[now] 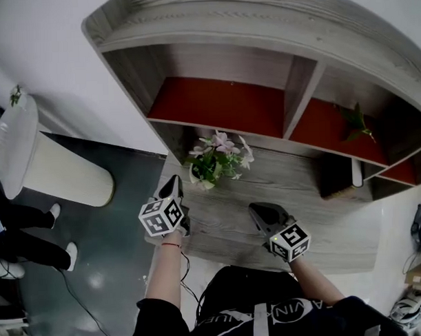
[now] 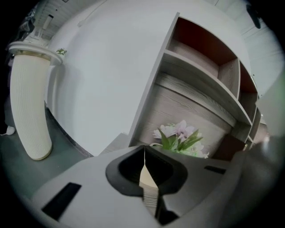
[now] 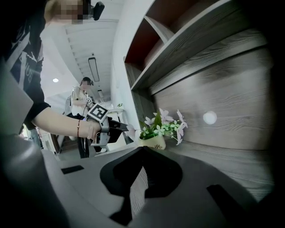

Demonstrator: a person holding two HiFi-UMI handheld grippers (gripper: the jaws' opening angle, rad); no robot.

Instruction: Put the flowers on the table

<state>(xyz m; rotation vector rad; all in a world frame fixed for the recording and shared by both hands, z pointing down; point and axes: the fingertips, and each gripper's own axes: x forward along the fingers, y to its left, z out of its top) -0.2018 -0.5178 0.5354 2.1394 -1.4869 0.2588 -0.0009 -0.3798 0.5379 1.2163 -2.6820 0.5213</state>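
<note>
On the counter (image 1: pixel 315 215), at its rear left corner below the shelf unit (image 1: pixel 261 31): the flowers (image 1: pixel 218 155), one bunch.

- Blooms: pale pink to lilac with open petals, some leaning right past the pot's edge.
- Foliage: green, with a few long pointed leaves standing above the blossoms.
- Pot (image 1: pixel 199 181): small and cream-white, narrowing toward the base, with dark print too small to read. It stands upright on the grey wood-grain surface, close to the back panel.
- Seen also in the left gripper view (image 2: pixel 180 137) and the right gripper view (image 3: pixel 161 127).

Left tool (image 1: pixel 175 180): jaws pressed together, nothing between them. It hovers just in front and left of the pot, tips toward it and not touching. Its own view (image 2: pixel 144 150) shows the jaws meeting in a thin seam, with the flowers beyond. The right gripper view shows it held level beside the pot (image 3: pixel 129 128).

Right tool (image 1: pixel 257 210): jaws likewise together and empty, as its own view shows (image 3: pixel 142 150). It is over the counter, apart from the flowers to their right and nearer the person.

Containers:
- The shelf unit is grey wood with red back panels.
- Its right compartment (image 1: pixel 333 128) holds a green sprig (image 1: pixel 357 122).
- A lower recess on the right holds a dark brown block (image 1: pixel 337 179) with a white item beside it; what these are cannot be told.

Beside the counter, on the dark floor: a white ribbed pedestal (image 1: pixel 62 174) with a round top and a small green item (image 1: pixel 15 95) on it. A bystander's legs (image 1: pixel 23 232) are at the left edge.
</note>
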